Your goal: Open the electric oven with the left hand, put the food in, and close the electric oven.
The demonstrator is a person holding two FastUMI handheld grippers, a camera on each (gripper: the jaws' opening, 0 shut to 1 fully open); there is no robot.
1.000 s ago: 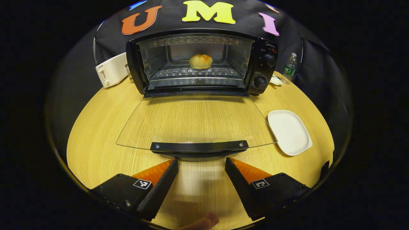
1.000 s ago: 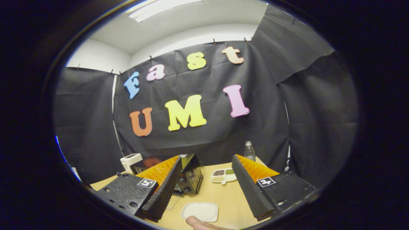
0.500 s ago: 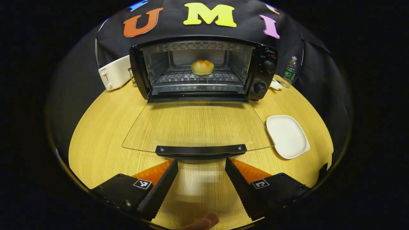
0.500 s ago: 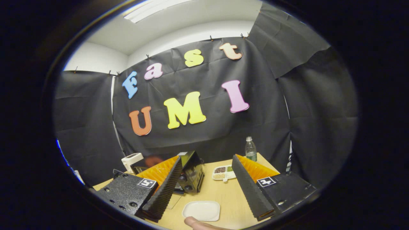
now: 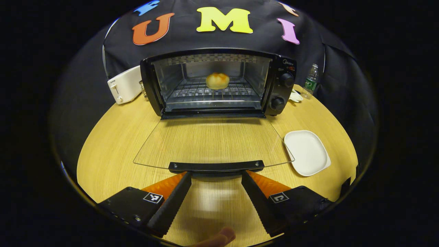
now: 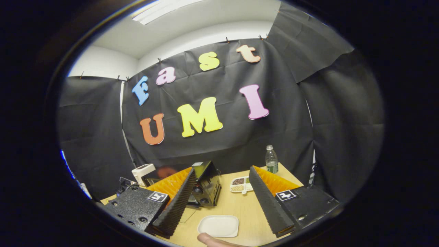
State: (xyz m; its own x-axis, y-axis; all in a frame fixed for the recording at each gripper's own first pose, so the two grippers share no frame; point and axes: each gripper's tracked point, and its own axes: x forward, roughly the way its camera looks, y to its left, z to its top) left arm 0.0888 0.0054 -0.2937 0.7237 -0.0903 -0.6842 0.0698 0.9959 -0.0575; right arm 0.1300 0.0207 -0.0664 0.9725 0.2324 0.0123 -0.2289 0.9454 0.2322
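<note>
Tabletop oven (image 5: 219, 82), mouth toward camera

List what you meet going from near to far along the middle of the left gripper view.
Left gripper, open → black door handle → clear glass oven door, lying flat and open → black electric oven → round golden bun on the wire rack inside.

Left gripper (image 5: 216, 176) and right gripper (image 6: 222, 173): textured black finger mounts with visible screws, square black-and-white fiducial markers, and wedge-shaped fingers with serrated inner faces.
</note>
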